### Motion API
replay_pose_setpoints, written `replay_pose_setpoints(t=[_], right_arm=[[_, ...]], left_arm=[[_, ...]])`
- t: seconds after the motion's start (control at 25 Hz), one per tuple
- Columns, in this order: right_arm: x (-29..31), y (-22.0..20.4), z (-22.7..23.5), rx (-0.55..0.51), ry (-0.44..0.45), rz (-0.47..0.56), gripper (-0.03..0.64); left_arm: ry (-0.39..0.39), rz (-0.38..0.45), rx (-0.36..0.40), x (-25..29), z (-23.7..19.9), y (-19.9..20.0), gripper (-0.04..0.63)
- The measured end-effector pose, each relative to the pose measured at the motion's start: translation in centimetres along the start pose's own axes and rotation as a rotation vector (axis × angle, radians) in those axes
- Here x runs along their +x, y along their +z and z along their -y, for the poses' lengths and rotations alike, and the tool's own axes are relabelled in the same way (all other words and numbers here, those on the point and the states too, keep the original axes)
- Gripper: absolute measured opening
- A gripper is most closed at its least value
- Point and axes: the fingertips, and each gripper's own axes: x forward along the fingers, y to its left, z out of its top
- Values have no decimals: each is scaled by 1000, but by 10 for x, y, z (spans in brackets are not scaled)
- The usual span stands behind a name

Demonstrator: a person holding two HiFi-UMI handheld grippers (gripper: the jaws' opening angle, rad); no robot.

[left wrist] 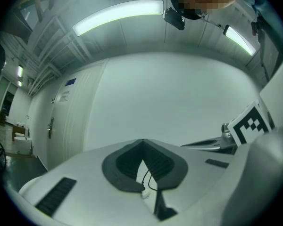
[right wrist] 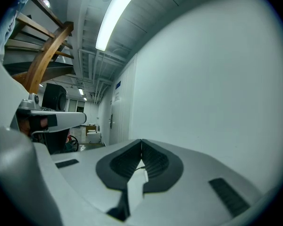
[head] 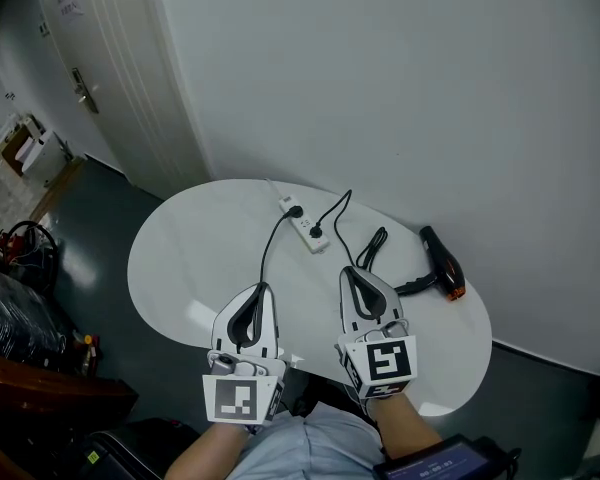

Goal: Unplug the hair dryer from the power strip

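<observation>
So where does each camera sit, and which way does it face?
Head view: on the person's head, looking steeply down at table, power strip, hair dryer; shows left gripper, right gripper, forearms.
Left gripper view: on the left gripper, along its shut jaws towards the wall; right gripper's marker cube at right.
Right gripper view: on the right gripper, along its shut jaws towards wall and door; left gripper at left.
Shared: both gripper views face the same wall.

Smooth table (head: 200, 258); plastic hair dryer (head: 442, 263).
</observation>
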Motion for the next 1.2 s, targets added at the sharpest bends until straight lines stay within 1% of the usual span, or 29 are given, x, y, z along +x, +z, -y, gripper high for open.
replay_pose_setpoints(t=[0.04,0.16,0.24,0.32,0.44,0.48,0.68,0.72,0.88,0.96,1.08,1.2], right_arm=[[5,0,2,3,1,-1,2],[20,-3,8,12,8,-7,2],[30,-7,13,21,12,-15,2],[40,-11,19,31,16,-24,2],[58,-19,28,41,28,-33,2],[64,-22,31,45,33,-35,2],[90,-29,42,63,78,-22,2],[94,-32,45,70,78,-35,3],[107,-39,54,91,68,-95,3],[115,-46,55,92,70,-109,3],[127,-61,52,89,76,-119,3],[141,-73,53,88,55,-165,3]], left_arm=[[4,-3,-10,4,-1,0,-2],[31,-25,-93,19,-5,-3,-2],[34,-35,-107,31,-6,-7,-2],[28,-41,-93,44,-7,-13,-2],[9,-34,-8,67,-11,-21,-2],[11,-37,4,75,-13,-24,-2],[49,-87,7,106,-20,-42,-2],[49,-95,8,112,-21,-43,-2],[38,-105,23,129,-25,-44,-2],[35,-103,22,139,-31,-47,-2],[24,-116,4,151,-40,-61,-2],[-4,-145,-22,163,-47,-78,-2]])
